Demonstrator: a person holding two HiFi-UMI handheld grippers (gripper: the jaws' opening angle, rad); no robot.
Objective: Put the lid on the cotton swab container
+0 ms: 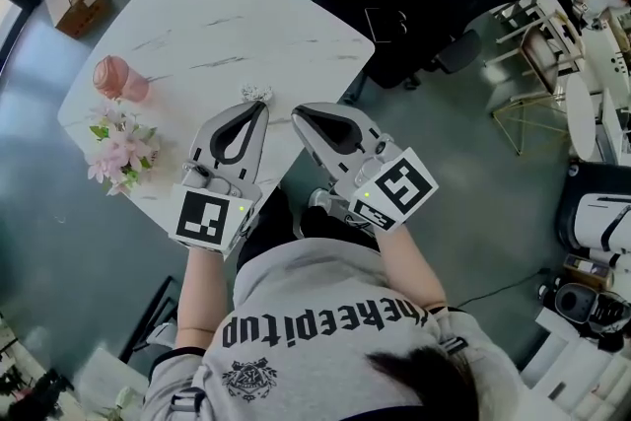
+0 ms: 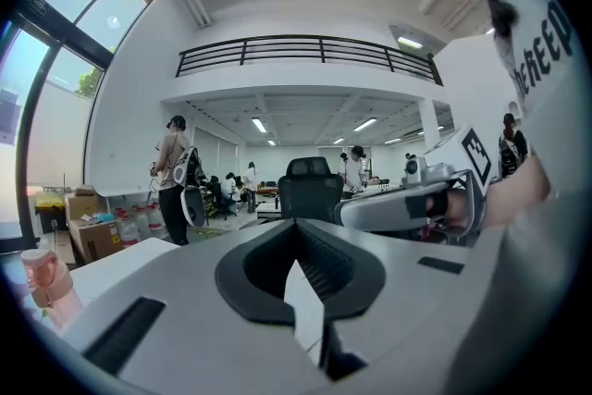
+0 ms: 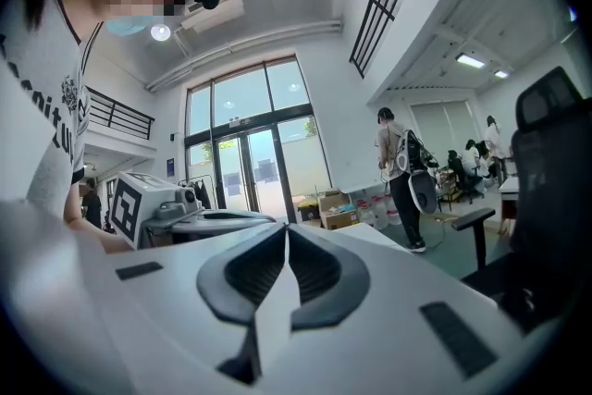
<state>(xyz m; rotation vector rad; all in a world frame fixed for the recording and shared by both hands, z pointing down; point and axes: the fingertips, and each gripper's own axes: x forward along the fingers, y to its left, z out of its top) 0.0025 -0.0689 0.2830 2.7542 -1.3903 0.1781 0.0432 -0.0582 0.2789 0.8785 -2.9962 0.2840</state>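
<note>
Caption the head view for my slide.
Left gripper and right gripper, both shut and empty, hover at the table edge; pink container and flowers sit left.

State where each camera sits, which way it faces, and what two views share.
Head view: on the person's head, looking down at the table, left gripper, right gripper, forearms.
Left gripper view: on the left gripper, facing along its shut jaws toward a black chair; right gripper shows.
Right gripper view: on the right gripper, facing glass doors; left gripper shows.
Shared: a standing person, both gripper views.
</note>
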